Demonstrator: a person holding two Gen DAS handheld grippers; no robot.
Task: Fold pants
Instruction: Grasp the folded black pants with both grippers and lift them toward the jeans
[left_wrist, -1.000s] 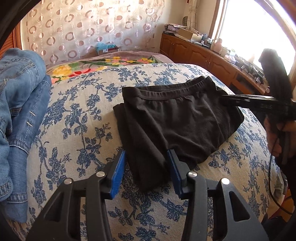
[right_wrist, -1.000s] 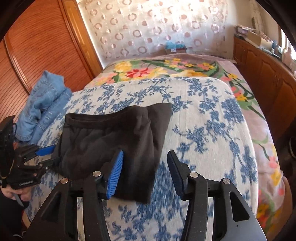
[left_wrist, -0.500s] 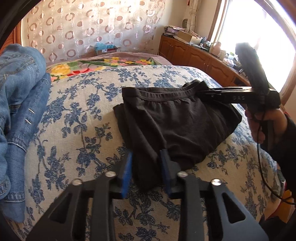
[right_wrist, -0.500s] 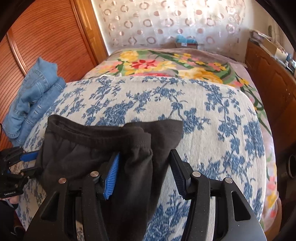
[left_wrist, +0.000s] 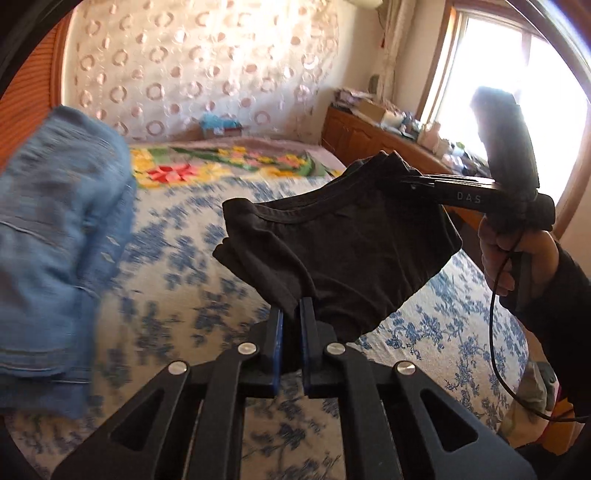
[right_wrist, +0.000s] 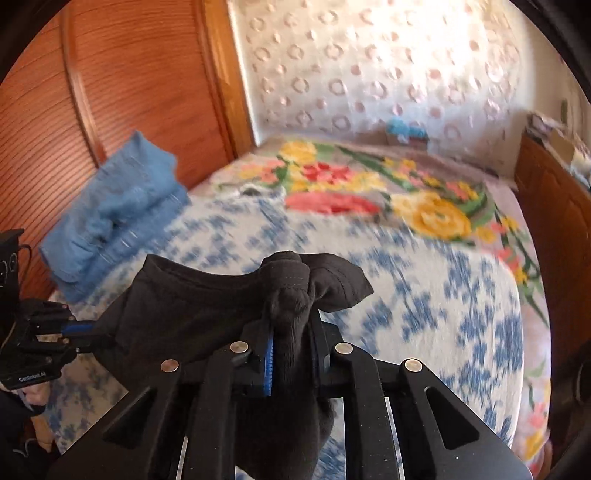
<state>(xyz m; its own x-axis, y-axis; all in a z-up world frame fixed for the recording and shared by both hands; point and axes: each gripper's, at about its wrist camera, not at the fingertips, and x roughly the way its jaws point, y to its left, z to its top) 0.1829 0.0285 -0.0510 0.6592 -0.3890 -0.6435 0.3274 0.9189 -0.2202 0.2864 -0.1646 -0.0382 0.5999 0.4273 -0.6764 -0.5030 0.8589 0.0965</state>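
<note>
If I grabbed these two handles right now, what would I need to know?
Left tongs: just closed, shut on one end of the black pants.
Right tongs: just closed, shut on a bunched part at the other end.
The folded pants hang between them, above the blue-flowered bedcover. Folded jeans lie at the bed's edge.
Done: pants folded and gripped.
Left: probably set them down, perhaps beside the jeans.
</note>
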